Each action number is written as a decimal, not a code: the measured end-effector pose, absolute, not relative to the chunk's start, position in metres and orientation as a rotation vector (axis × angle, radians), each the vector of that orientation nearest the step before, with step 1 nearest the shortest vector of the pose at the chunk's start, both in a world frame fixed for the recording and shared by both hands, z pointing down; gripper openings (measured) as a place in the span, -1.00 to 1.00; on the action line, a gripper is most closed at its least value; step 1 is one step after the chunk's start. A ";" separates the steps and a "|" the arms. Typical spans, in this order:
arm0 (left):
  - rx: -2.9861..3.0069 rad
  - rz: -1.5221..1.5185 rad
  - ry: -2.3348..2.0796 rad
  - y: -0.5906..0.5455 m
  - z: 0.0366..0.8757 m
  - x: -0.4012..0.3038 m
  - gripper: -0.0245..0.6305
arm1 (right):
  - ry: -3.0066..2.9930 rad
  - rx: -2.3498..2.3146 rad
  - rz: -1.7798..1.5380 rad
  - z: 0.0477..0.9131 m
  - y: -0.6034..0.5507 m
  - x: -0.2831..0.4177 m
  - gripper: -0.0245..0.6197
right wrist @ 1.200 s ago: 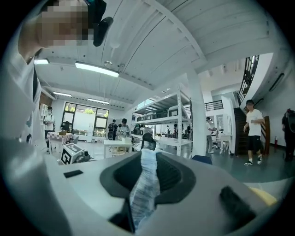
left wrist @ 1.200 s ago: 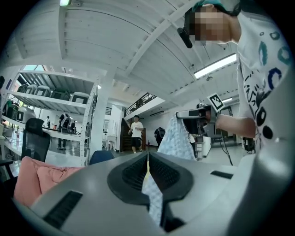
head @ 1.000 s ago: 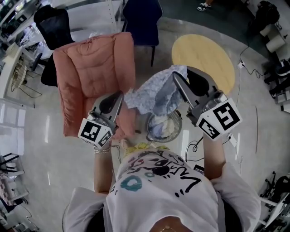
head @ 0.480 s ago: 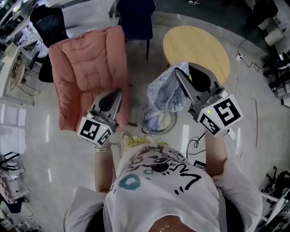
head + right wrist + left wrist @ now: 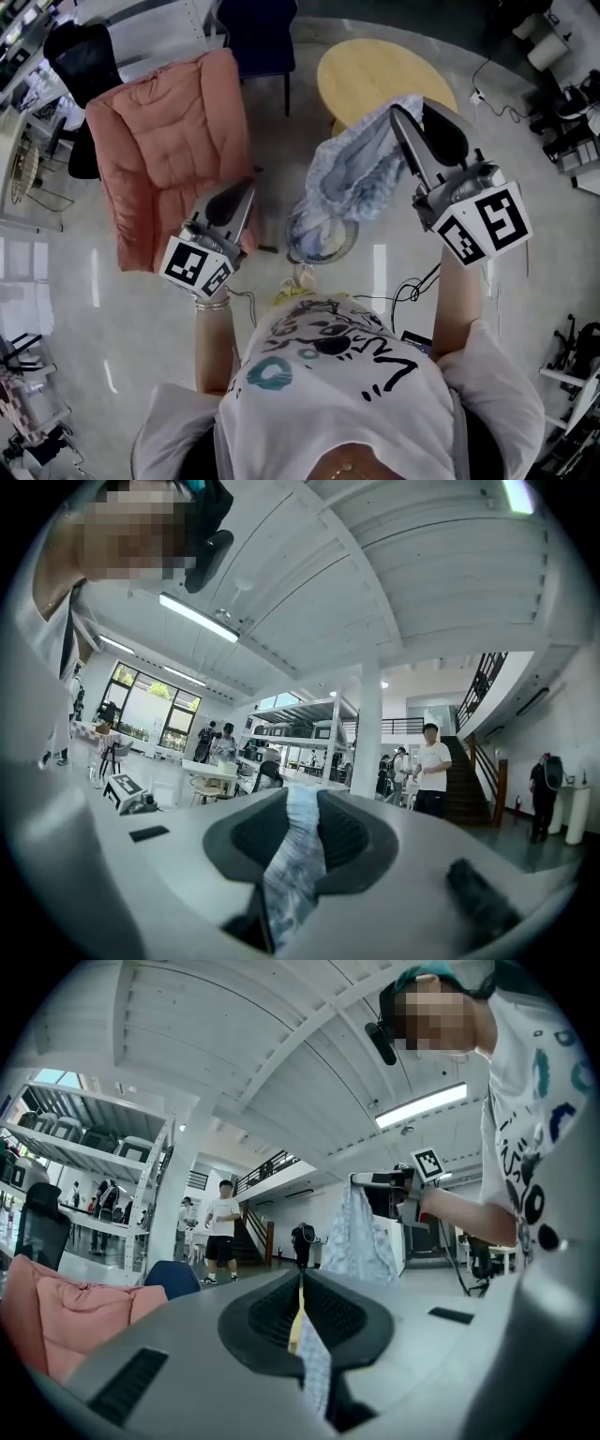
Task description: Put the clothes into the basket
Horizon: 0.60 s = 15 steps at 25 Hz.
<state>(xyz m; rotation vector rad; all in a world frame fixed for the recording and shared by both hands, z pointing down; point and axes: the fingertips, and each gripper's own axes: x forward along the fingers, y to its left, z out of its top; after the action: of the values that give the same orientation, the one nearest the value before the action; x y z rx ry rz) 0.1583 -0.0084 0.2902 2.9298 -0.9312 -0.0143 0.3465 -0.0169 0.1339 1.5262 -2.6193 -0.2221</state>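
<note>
Cloth (image 5: 354, 173) in right tongs (image 5: 401, 111) — over basket (image 5: 337, 251) rim

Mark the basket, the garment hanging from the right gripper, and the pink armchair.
basket (image 5: 328, 254): head view, on its near wire rim.
garment (image 5: 361, 164): head view, on the middle of the hanging cloth.
pink armchair (image 5: 164, 150): head view, on its quilted cushion.

The garment (image 5: 356, 173) hanging below the right gripper's (image 5: 302, 794) jaws is covering much of the basket (image 5: 319, 255) beneath it. A patterned sliver (image 5: 314, 1372) is sitting between the left gripper's (image 5: 300, 1279) jaws, too small to identify.
</note>
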 end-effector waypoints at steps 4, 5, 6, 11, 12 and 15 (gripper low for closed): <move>2.948 0.029 -0.875 0.001 0.291 0.162 -0.85 | -2.604 1.560 -0.222 0.133 -0.012 0.350 -0.63; 2.951 0.037 -0.874 0.004 0.291 0.164 -0.85 | -2.602 1.564 -0.215 0.136 -0.010 0.353 -0.63; 2.951 0.040 -0.880 0.006 0.291 0.167 -0.85 | -2.603 1.562 -0.207 0.140 -0.008 0.356 -0.63; 2.938 0.063 -0.931 0.022 0.293 0.183 -0.85 | -2.611 1.493 -0.169 0.164 0.005 0.372 -0.63; 2.931 0.064 -0.952 0.023 0.293 0.185 -0.85 | -2.618 1.475 -0.159 0.167 0.007 0.374 -0.63; 2.906 0.041 -1.006 0.020 0.291 0.188 -0.85 | -2.633 1.408 -0.147 0.176 0.009 0.374 -0.63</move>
<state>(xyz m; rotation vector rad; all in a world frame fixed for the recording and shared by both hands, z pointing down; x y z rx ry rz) 0.1885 0.0202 0.2908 2.9056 -1.0061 0.0412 0.3740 0.0092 0.1758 1.4077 -2.6333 -0.1471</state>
